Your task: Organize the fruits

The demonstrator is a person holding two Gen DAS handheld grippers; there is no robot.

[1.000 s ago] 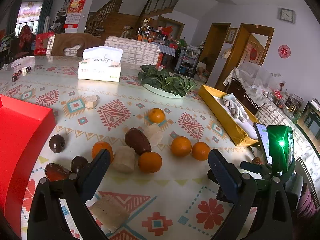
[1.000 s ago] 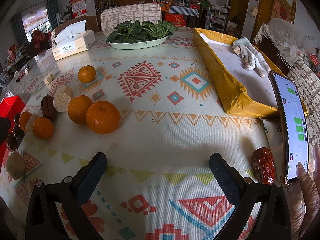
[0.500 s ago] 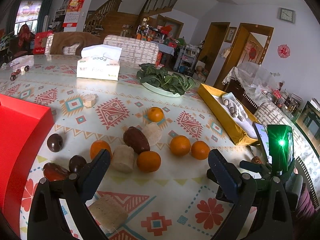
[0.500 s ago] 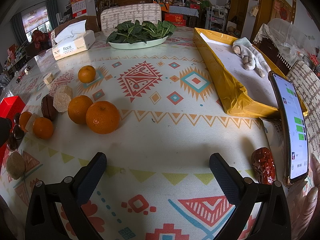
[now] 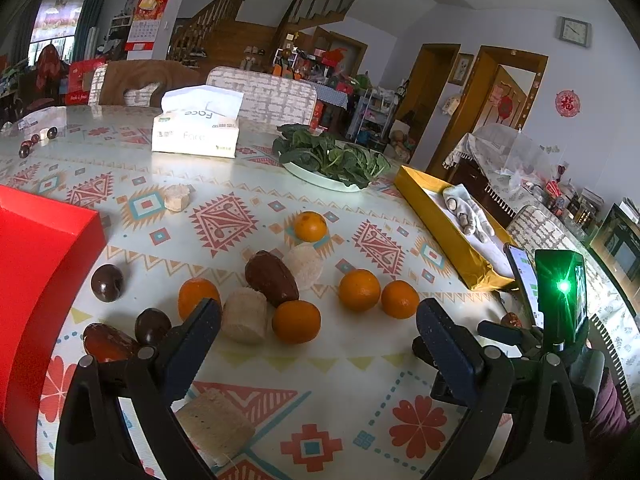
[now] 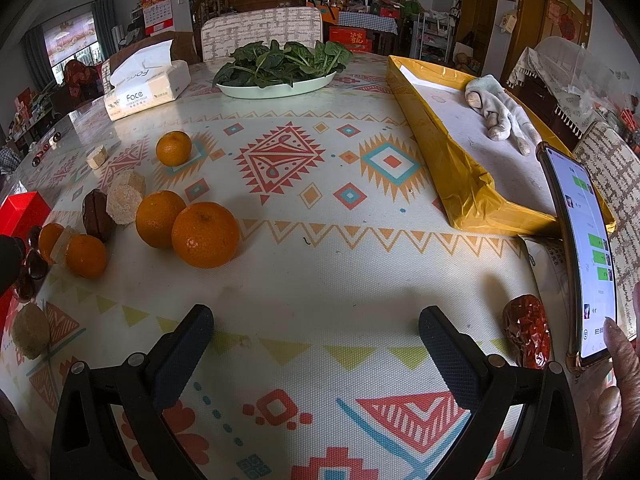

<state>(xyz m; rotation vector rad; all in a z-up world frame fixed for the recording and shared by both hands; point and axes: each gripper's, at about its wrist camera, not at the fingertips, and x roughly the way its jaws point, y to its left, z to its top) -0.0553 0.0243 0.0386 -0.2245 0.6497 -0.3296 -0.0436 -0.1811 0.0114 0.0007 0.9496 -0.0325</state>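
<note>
Oranges lie beyond both wide-open, empty tools

Five oranges, four pale cakes, two round dark fruits, two boxes, one red, one gold.

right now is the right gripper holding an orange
No, the right gripper is open and empty over bare tablecloth, with the nearest orange lying apart, ahead of its left finger.
</note>
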